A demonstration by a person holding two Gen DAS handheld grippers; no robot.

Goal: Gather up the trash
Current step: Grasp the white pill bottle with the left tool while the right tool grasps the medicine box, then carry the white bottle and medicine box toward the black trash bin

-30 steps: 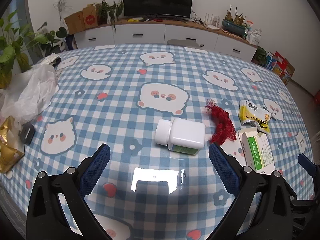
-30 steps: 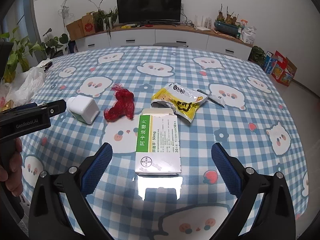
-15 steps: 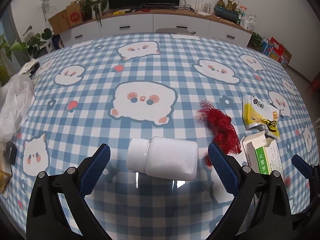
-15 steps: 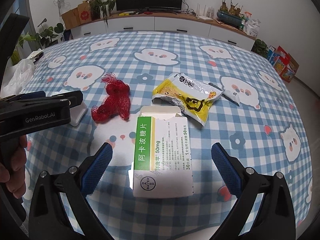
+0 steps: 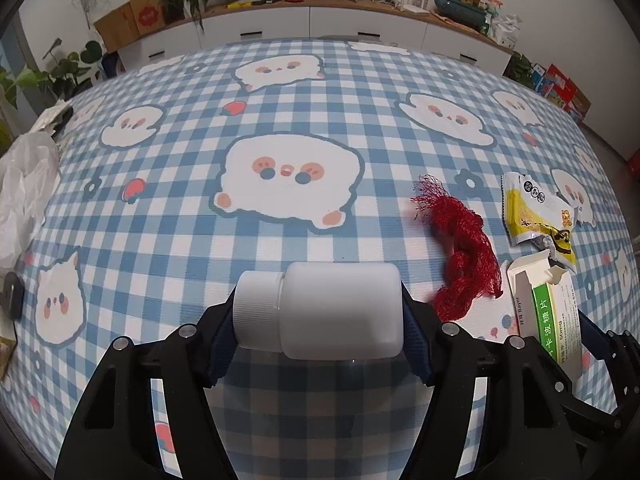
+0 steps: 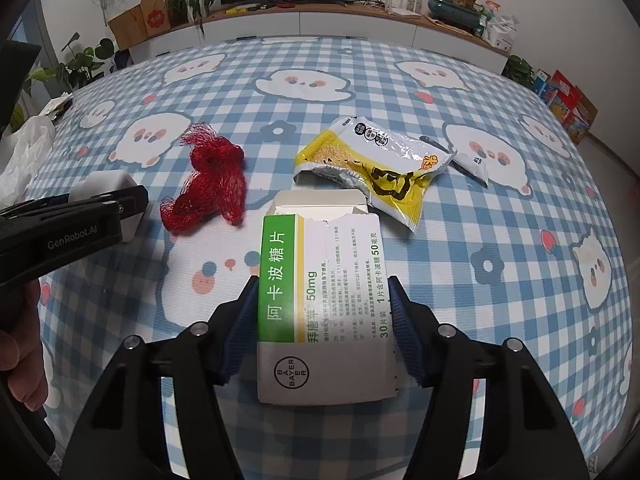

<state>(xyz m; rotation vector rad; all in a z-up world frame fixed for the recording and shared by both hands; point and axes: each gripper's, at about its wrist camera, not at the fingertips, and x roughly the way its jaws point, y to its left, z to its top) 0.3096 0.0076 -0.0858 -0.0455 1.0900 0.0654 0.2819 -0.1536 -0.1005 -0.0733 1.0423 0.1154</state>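
A white plastic bottle (image 5: pixel 340 312) lies on its side on the checked tablecloth (image 5: pixel 280 248). My left gripper (image 5: pixel 320 308) is closing on it, one pad on the cap and the other on the base. In the right wrist view the green-and-white medicine box (image 6: pixel 340 248) lies flat with its far flap torn open. My right gripper (image 6: pixel 324 300) is closing, its pads touching the box's long sides. A red mesh net (image 6: pixel 212 184) lies between the two items, and a yellow snack wrapper (image 6: pixel 380 168) lies beyond the box.
A crumpled white plastic bag (image 5: pixel 24 184) and a small black object (image 5: pixel 12 300) sit at the table's left edge. A small white sachet (image 6: pixel 472 160) lies right of the wrapper. A hand (image 6: pixel 20 352) holds the left gripper. Cabinets, plants and a TV stand behind.
Both grippers came down and forward onto the table. The wide-open jaws have drawn in, the left onto the bottle, the right onto the medicine box.
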